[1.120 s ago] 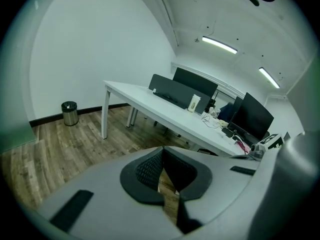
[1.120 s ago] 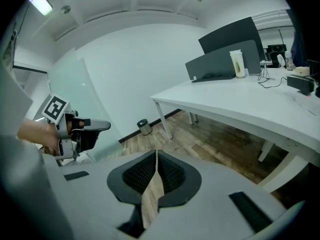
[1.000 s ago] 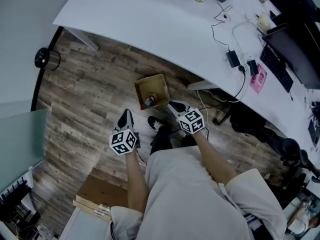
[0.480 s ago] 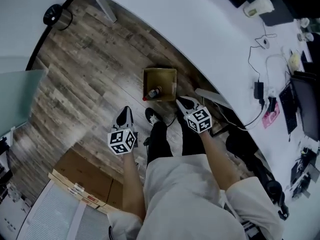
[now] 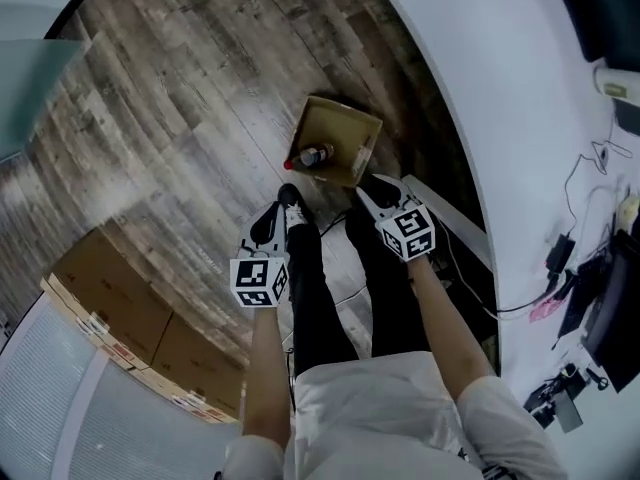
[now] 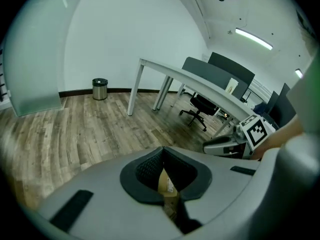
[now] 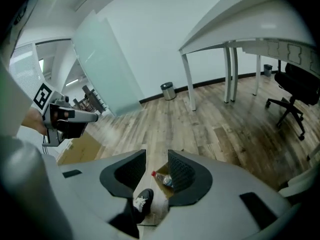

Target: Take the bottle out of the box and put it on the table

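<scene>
The right gripper (image 7: 156,158) has just been opening its jaws, and they are standing apart with nothing between them. The left gripper (image 6: 162,154) is pressing its jaws together, empty. Both are hanging above the box (image 5: 345,120) on the floor. I'm thinking a pinch could slip off the round bottle (image 5: 312,156), which is lying sideways inside, clear and red-capped.

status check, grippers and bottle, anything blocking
Left gripper shut, empty. Right gripper jaws just opened, nothing held, near the box. Bottle lying in box on the floor. Box top open, nothing over bottle.
</scene>
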Motion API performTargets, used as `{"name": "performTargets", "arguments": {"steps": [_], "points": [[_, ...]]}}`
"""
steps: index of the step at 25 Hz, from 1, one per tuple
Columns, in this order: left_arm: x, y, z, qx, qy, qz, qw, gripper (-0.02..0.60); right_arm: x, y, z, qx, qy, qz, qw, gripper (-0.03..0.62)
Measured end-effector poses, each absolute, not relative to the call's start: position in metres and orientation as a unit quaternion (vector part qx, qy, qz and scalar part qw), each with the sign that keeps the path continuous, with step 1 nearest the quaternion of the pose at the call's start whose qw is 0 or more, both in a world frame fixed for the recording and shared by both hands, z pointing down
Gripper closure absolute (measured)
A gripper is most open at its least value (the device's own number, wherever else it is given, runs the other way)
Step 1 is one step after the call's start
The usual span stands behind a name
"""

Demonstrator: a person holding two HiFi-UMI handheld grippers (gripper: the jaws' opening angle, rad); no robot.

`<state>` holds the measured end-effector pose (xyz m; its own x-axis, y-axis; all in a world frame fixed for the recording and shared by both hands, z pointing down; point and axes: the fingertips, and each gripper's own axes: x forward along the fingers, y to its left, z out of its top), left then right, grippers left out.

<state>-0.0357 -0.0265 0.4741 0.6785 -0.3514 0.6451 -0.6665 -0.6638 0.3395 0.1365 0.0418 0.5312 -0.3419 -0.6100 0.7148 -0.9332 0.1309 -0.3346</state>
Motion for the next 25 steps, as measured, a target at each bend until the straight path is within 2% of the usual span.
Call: {"name": "performTargets", "arguments": {"steps": [8,21,25], "points": [[-0.048,0.014,0.571,0.864,-0.291,0.288,0.292,0.568,0.119,0.041,0.625,0.451,-0.765,0.370,0.272,0.322],[-0.078,0.029,0.702,0.857,-0.334,0.256,0.296,0.568,0.051,0.047,0.760,0.299,-0.812,0.304,0.398,0.316],[-0.082,0.028,0.726,0.854,-0.351,0.234,0.305,0.568,0.032,0.036,0.804,0.223,-0.822,0.244,0.463,0.316]]}}
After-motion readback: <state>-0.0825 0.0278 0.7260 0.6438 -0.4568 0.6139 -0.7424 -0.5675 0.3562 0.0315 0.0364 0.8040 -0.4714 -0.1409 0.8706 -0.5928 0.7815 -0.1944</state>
